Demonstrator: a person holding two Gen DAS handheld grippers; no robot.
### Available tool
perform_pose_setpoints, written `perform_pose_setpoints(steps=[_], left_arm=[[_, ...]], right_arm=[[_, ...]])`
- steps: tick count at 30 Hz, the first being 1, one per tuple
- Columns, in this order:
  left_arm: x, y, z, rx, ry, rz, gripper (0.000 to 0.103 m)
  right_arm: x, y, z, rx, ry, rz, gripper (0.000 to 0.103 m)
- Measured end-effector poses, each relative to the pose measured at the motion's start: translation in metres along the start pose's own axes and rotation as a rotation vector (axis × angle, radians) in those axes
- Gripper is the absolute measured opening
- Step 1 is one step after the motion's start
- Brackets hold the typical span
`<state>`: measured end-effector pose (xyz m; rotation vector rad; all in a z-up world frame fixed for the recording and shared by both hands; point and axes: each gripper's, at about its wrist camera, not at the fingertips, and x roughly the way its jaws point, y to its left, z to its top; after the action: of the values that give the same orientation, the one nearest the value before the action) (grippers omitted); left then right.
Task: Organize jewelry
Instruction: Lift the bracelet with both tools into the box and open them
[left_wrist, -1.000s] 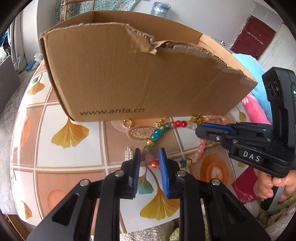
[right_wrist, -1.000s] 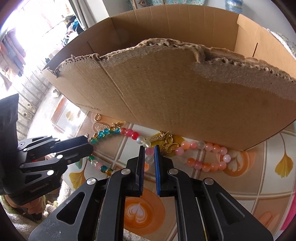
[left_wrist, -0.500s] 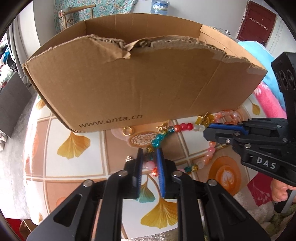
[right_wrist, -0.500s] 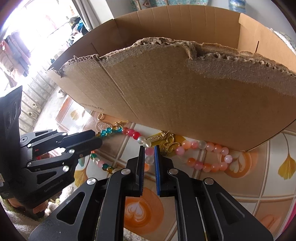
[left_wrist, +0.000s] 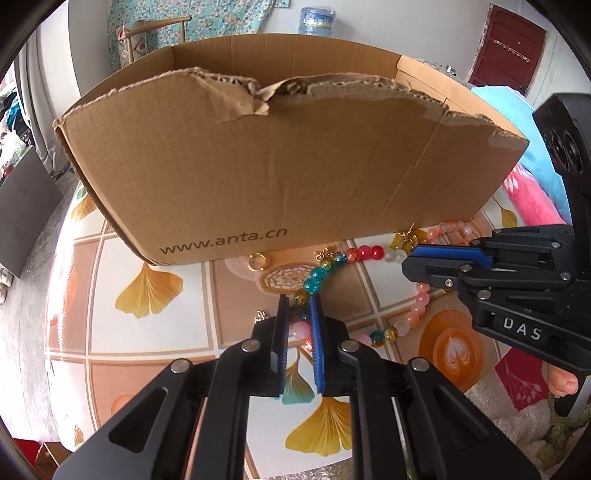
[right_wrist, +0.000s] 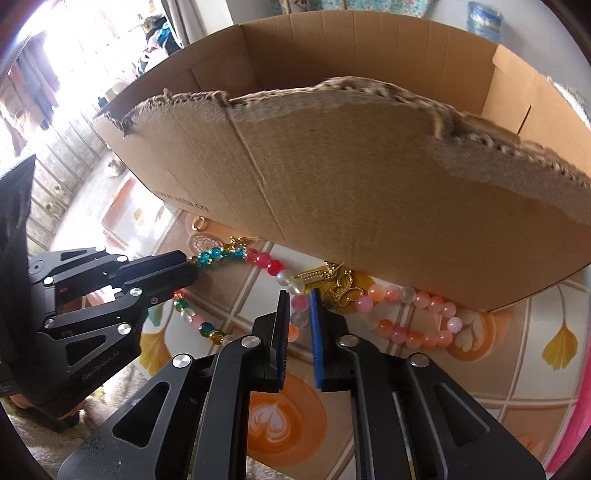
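While both grippers pinch it, bead string (left_wrist: 334, 260) lies between fingers (left_wrist: 283, 325).

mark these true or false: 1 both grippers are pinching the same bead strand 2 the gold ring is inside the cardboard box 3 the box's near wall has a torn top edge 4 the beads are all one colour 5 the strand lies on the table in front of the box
1. True. The left gripper and the right gripper are each shut on the bead strand, at different spots.
2. False. The gold ring lies on the table, just outside the cardboard box.
3. True. The near wall's top edge is ragged and ripped.
4. False. They are teal, amber, red, milky white and pink.
5. True. It lies on the patterned tabletop along the box's near wall.
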<state>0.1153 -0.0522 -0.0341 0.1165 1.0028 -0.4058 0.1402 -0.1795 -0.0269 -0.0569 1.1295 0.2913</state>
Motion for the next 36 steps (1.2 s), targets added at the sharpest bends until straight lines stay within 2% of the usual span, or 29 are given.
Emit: perform_pose_setpoints(steps=[16,32,36], left_arm=[[-0.023,0.005,-0.01,0.008,-0.057,-0.028,0.009],[-0.059,-0.004,-0.015,0.025,-0.142,0.004,0.009],[-0.079,-0.009,-0.016,0.043,-0.19,0.025,0.009]], right_arm=[[-0.033,0.021,0.005,0.006,-0.068,-0.034,0.008],[-0.075,0.03,-0.01,-0.009,-0.176,-0.043,0.008],[-0.091,0.031,-0.014,-0.021,-0.226,-0.041,0.007]])
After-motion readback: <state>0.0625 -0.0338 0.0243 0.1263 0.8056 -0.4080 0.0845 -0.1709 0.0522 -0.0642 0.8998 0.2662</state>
